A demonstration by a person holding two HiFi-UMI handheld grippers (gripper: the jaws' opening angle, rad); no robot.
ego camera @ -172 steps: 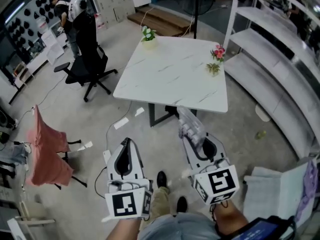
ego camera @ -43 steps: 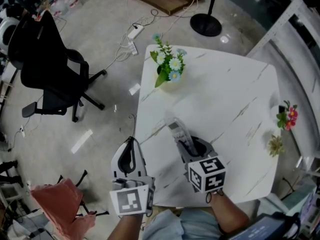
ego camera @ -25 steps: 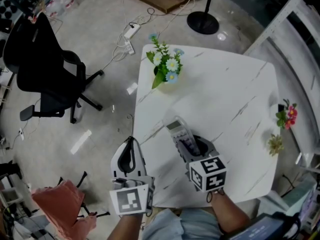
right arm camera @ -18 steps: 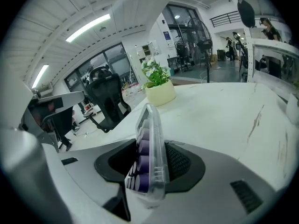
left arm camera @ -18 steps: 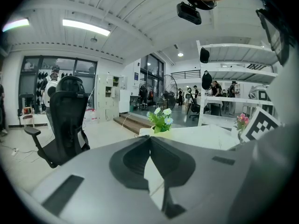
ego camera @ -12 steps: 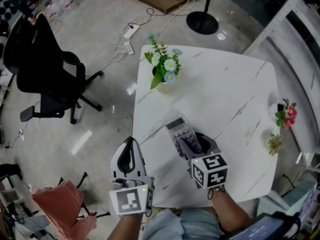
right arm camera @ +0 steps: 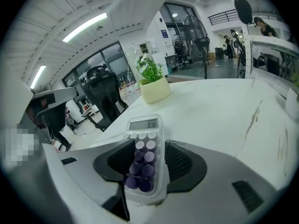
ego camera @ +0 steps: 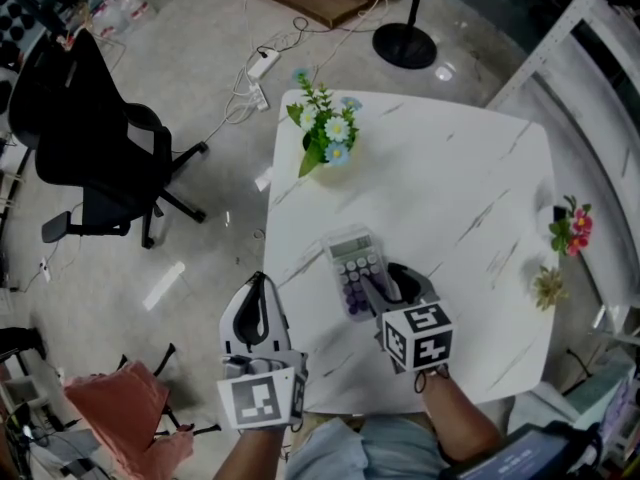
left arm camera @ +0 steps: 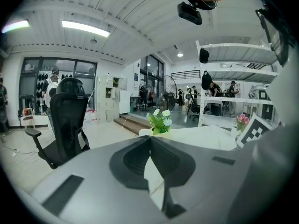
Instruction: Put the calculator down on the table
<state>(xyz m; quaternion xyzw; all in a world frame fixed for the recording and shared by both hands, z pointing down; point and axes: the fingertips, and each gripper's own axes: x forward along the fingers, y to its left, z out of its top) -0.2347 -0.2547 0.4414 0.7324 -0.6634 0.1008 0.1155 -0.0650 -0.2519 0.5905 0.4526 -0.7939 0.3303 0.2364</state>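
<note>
Calculator now flat on table, flower pot beyond.

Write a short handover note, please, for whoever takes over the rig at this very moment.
Right gripper: open, jaws have just been opening; the calculator has its near end between them, ungripped.
Left gripper: shut, empty, at the table's near left edge.
Calculator: face up on the table.
Done: calculator set down and released.
Left: probably just draw the right gripper back clear of it.
</note>
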